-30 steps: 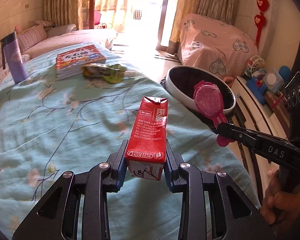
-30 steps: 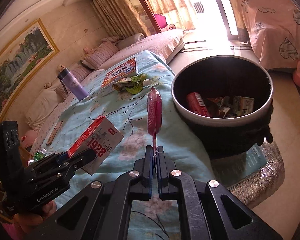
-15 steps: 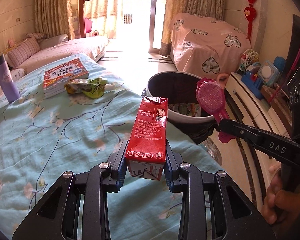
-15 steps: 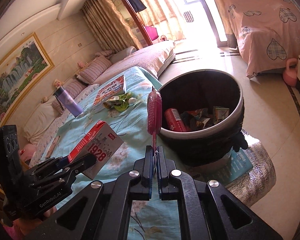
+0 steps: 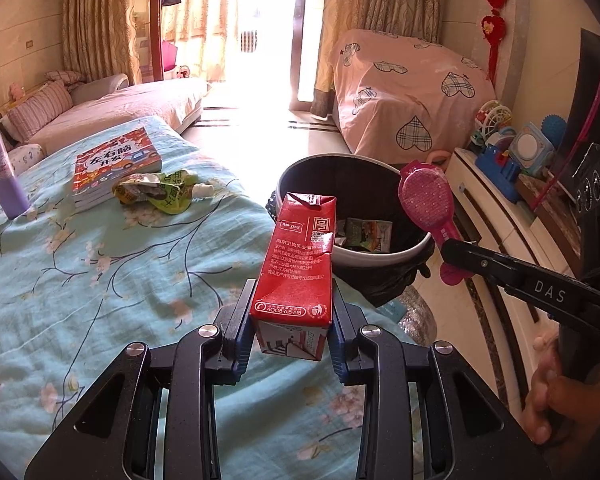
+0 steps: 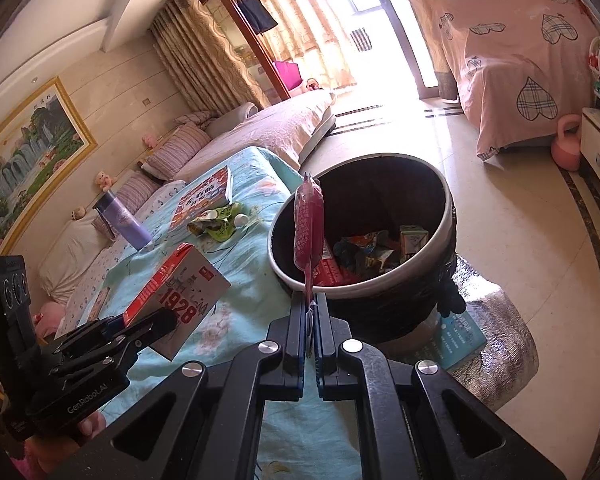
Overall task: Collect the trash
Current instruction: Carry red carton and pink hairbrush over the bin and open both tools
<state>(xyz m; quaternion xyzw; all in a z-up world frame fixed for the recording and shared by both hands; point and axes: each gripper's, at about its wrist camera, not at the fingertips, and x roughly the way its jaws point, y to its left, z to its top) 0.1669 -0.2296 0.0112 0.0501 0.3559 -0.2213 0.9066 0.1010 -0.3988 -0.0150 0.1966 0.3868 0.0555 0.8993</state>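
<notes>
My left gripper (image 5: 291,330) is shut on a red milk carton (image 5: 300,264), held upright above the bed's right edge; it also shows in the right wrist view (image 6: 180,292). My right gripper (image 6: 309,312) is shut on the handle of a pink round wrapper-like item (image 6: 309,224), seen edge-on; in the left wrist view it (image 5: 426,196) hangs over the bin's right rim. The black trash bin (image 5: 380,258) with a white rim (image 6: 446,224) stands on the floor beside the bed and holds several wrappers. A green crumpled pouch (image 5: 156,192) lies on the bed.
A teal floral bedspread (image 5: 100,280) covers the bed. A picture book (image 5: 112,168) and a purple bottle (image 5: 0,176) rest at its far side. A low white cabinet (image 5: 500,220) with toys stands to the right. A silver mat (image 6: 496,328) lies under the bin.
Both grippers have moved right and forward towards the bin with their items. The bin now shows closer, and the pink item is over its rim.
</notes>
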